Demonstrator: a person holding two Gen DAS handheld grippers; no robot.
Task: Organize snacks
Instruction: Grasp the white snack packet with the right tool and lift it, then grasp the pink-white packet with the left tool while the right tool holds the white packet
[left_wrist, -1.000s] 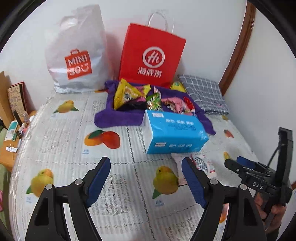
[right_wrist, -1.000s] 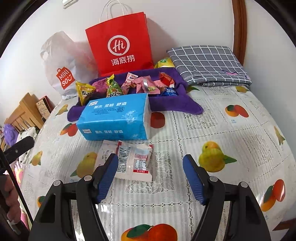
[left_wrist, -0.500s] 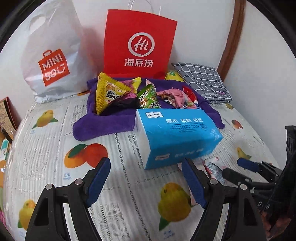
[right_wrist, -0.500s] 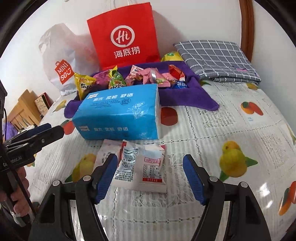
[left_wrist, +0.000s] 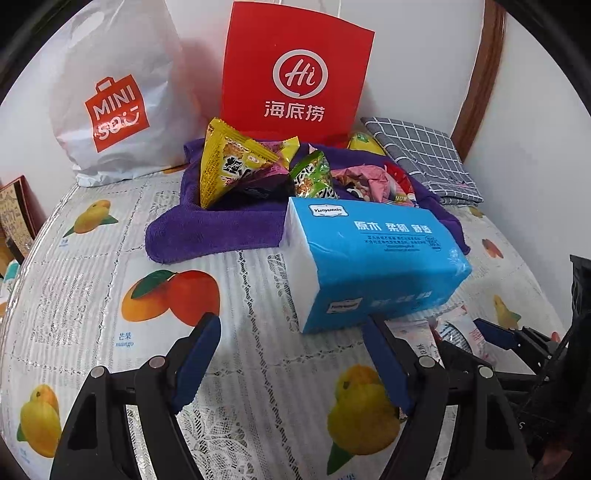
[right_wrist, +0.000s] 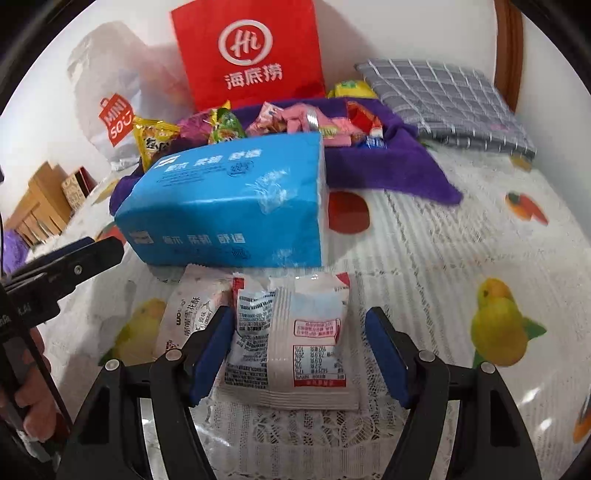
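In the left wrist view the left gripper (left_wrist: 293, 363) is hanging wide open with the blue tissue pack (left_wrist: 373, 258) just ahead, and in the right wrist view the right gripper (right_wrist: 299, 349) is sitting wide open around a white snack packet (right_wrist: 295, 343).

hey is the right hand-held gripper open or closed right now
Open. The right hand-held gripper has its blue pads spread wide on either side of the white snack packet, which lies flat on the tablecloth.
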